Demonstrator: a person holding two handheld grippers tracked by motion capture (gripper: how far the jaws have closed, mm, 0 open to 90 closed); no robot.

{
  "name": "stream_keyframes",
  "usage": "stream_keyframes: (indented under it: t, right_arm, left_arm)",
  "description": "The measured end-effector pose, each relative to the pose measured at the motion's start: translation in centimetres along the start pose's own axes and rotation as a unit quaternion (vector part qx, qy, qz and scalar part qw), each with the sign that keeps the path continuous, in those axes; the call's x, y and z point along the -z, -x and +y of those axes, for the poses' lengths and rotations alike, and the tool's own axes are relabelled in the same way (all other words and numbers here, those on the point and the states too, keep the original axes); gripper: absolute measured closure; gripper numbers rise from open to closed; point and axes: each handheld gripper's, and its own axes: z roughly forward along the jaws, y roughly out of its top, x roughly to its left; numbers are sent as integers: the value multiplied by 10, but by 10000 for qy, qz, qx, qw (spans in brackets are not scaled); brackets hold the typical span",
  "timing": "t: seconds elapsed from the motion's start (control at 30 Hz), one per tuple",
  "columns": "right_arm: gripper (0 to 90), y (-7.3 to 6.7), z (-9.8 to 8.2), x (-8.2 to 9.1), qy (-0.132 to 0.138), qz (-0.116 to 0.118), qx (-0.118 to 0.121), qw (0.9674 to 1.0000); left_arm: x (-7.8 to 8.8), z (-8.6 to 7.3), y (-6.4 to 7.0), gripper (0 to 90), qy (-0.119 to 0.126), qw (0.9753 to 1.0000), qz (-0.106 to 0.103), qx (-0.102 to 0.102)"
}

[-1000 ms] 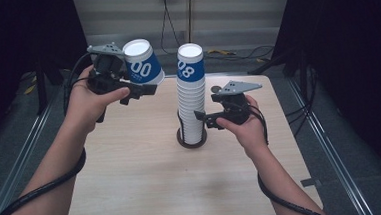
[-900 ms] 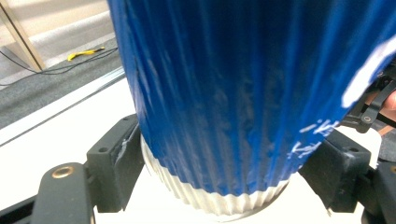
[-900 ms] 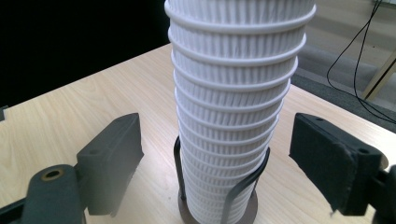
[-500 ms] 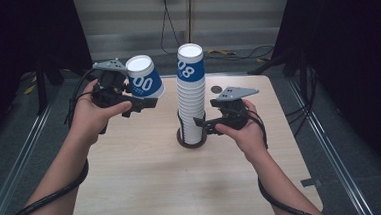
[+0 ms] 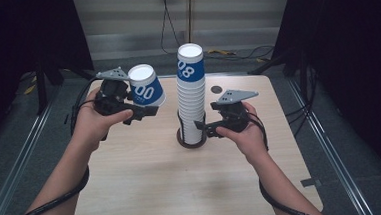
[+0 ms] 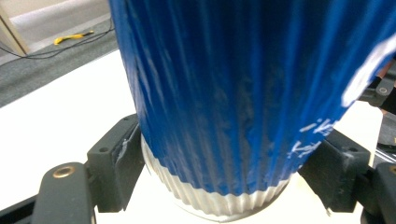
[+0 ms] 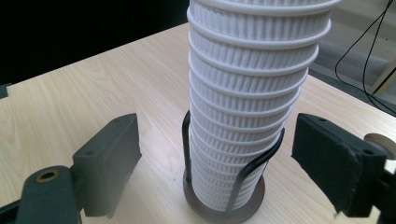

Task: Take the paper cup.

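Table (image 5: 148,190) has the cup stack (image 5: 191,95) standing upside down in its wire holder (image 5: 191,139). Right gripper (image 5: 206,128) gapes wide around the base, gripping nothing. Left gripper (image 5: 143,109) clamps one blue cup (image 5: 145,86) aloft beside the stack, looks like it's just one pulled, plenty left.

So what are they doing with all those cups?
A person is working with two hand-held tools. The left tool grips one blue cup, upside down, in the air to the left of the tall cup stack. The right tool is open around the bottom of that stack, which stands in a dark holder on the table.
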Motion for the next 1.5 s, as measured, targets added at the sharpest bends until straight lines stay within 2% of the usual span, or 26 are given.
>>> stream_keyframes:
  t: [0.4, 0.73, 0.87, 0.97, 1.0, 1.17, 1.3, 1.5]
  right_arm:
    - [142, 2, -4, 2, -94, 1, 35, 9999]
    - [142, 1, -6, 1, -135, 19, 45, 9999]
    - [142, -1, -6, 0, -152, 59, 79, 9998]
    - [142, -2, -6, -1, -146, 93, 100, 9998]
    - [142, -2, -7, -1, -172, 73, 119, 9998]
    - [142, -4, -9, -2, -145, 121, 112, 9998]
    - [142, -4, -10, -2, -163, 156, 163, 9996]
    - [142, -3, -13, 0, -189, 191, 154, 9995]
  left_arm:
    - [-11, -15, 3, 219, -134, 9999, -95, 18]
    - [-16, -23, 5, 221, -268, 9995, -142, -98]
    - [-19, -27, 7, 223, -266, 9994, -209, -78]
    - [-21, -29, 8, 224, -373, 9990, -205, -163]
    - [-22, -30, 9, 223, -345, 9991, -228, -124]
    - [-26, -34, 12, 226, -421, 9985, -293, -201]
    - [-30, -36, 14, 229, -587, 9974, -297, -283]
    - [-34, -39, 16, 238, -619, 9968, -364, -346]
